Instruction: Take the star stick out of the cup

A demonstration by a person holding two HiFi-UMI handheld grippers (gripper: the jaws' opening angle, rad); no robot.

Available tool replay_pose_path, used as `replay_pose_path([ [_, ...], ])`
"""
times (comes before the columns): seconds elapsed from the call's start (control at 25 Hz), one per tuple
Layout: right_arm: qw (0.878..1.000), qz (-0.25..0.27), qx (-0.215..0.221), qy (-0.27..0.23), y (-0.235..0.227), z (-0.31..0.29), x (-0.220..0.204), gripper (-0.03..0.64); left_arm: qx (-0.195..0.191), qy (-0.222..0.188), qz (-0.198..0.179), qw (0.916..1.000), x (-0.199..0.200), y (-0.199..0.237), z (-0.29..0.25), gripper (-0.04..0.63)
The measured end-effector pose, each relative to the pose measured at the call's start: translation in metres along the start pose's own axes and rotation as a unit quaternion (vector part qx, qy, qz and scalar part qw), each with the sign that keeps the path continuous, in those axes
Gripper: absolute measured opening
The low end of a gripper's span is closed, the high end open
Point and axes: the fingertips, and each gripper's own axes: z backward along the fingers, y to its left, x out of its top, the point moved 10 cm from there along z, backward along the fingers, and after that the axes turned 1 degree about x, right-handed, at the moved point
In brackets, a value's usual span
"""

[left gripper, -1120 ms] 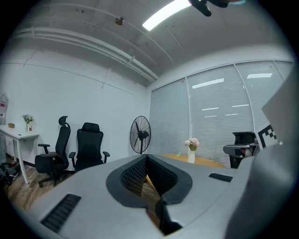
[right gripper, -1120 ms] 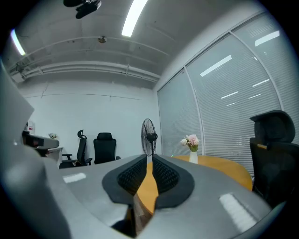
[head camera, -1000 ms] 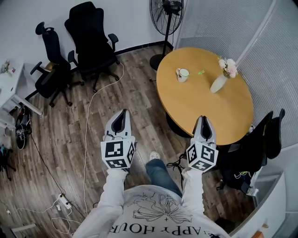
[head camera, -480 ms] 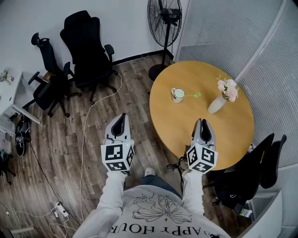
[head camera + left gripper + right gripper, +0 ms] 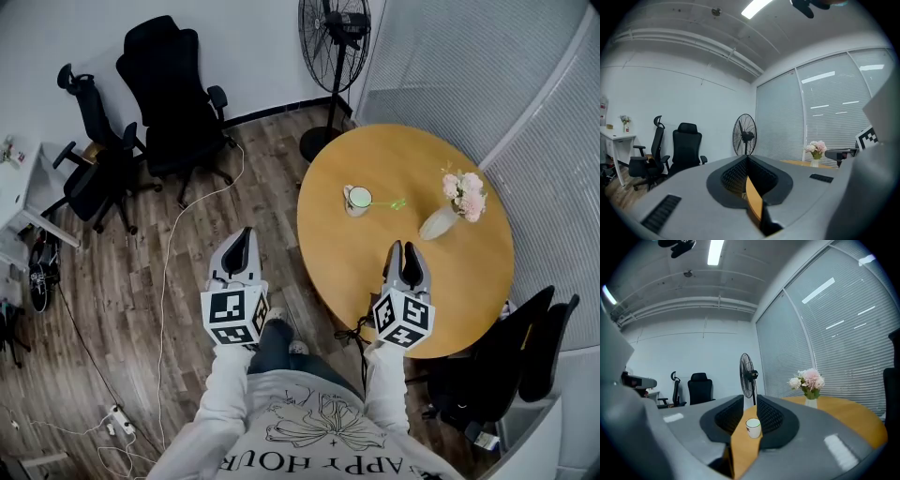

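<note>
Carried closer to the desk (image 5: 441,281), the empty right claw (image 5: 407,247), just parting, faces the cup (image 5: 357,199), star stick (image 5: 392,202) slanting off its rim; left claw (image 5: 245,232) closed; approach step, next a fine pinch.

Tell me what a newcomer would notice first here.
The round wooden table fills the right of the head view, bearing a white cup, a green star stick just right of it and a vase of pink flowers. Nearer, the left hand-held gripper hangs over the floor, jaws together; the right hand-held gripper, over the table's edge, has just been opening its empty jaws.
</note>
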Motion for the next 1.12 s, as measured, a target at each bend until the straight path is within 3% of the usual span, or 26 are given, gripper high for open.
replay_pose_path([
  [0.4, 1.000, -0.004, -0.011, 0.020, 0.005, -0.050, -0.013, 0.114, -0.023, 0.013, 0.000, 0.9996, -0.001, 0.013, -0.062, 0.005],
  [1.12, 0.991, -0.013, -0.133, 0.015, -0.009, -0.172, -0.003, 0.161, -0.127, 0.019, -0.010, 0.9916, 0.030, 0.035, -0.255, 0.005],
])
